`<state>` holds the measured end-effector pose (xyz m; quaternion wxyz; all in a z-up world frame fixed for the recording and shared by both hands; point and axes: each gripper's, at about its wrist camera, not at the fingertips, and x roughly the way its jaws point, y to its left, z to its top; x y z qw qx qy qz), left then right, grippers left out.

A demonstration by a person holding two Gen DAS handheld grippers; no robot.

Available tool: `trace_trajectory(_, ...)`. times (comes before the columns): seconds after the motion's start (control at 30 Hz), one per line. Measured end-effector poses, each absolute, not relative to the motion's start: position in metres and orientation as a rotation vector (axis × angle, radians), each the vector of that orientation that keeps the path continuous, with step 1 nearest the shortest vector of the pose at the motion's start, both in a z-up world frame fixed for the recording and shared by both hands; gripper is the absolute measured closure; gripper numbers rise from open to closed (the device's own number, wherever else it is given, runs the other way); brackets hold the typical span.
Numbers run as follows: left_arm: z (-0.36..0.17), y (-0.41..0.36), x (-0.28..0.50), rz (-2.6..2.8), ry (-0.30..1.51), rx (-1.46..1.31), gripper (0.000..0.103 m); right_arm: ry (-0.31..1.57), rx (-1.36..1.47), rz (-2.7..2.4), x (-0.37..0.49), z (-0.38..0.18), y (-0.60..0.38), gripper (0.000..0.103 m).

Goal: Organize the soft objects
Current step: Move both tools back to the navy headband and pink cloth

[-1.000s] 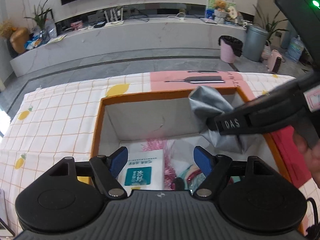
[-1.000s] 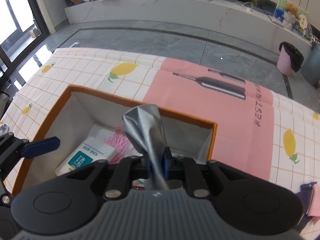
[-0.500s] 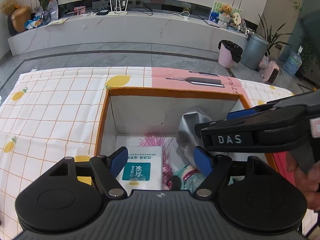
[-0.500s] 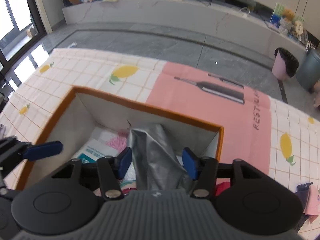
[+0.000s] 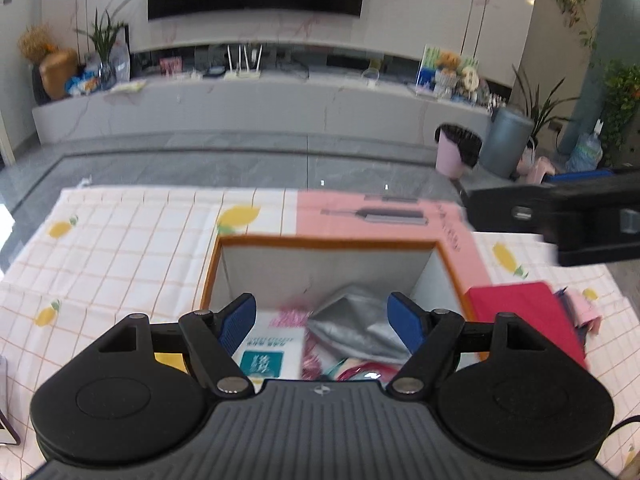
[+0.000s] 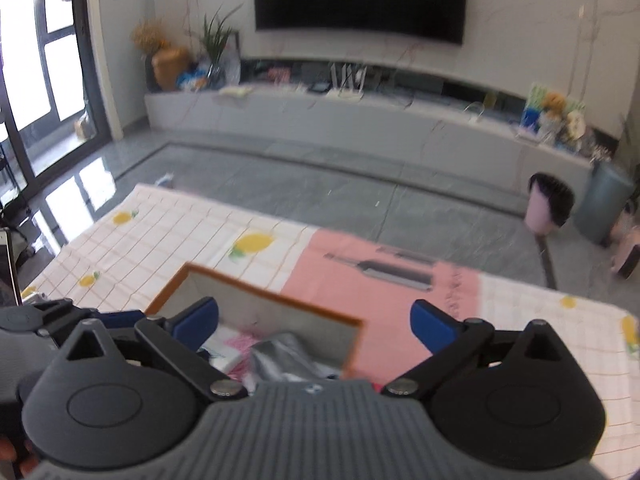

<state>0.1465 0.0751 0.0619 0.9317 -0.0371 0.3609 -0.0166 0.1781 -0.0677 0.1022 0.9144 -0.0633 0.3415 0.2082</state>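
An orange-rimmed box point(image 5: 328, 242) sits on the chequered cloth. Inside it lie a silver-grey soft bag point(image 5: 356, 324), a white tissue pack point(image 5: 266, 354) and pink tinsel point(image 5: 294, 314). My left gripper point(image 5: 322, 322) is open and empty above the box's near side. My right gripper point(image 6: 316, 322) is open and empty, raised above the box point(image 6: 256, 292), with the silver bag point(image 6: 280, 358) below it. The right gripper's body point(image 5: 560, 220) shows at the right of the left wrist view.
A red cloth point(image 5: 524, 320) and pink and purple cloths point(image 5: 580, 308) lie on the table right of the box. The left gripper's body point(image 6: 48, 320) shows at the left of the right wrist view. A TV wall, pink bin point(image 5: 456, 150) and grey bin stand beyond.
My right gripper opened, let the silver bag drop into the box, then rose and drew back to the right. My left gripper tilted up slightly.
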Motion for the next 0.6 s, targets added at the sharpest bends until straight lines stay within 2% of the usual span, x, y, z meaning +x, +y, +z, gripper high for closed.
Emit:
trace_trajectory(0.23,0.085,0.043,0.13,-0.051,0.667,-0.089,0.015,0.614,-0.135,0.248,0.152,0.109,-0.164,0.003)
trace_trajectory(0.53,0.09,-0.01,0.113,-0.108,0.639,-0.068,0.015,0.67,0.033,-0.075,0.173,0.055,-0.294,0.003)
trace_trajectory(0.6,0.089,-0.027,0.109,-0.113,0.627,-0.026,0.015,0.706,0.069,-0.093,0.182,0.036,-0.315,0.008)
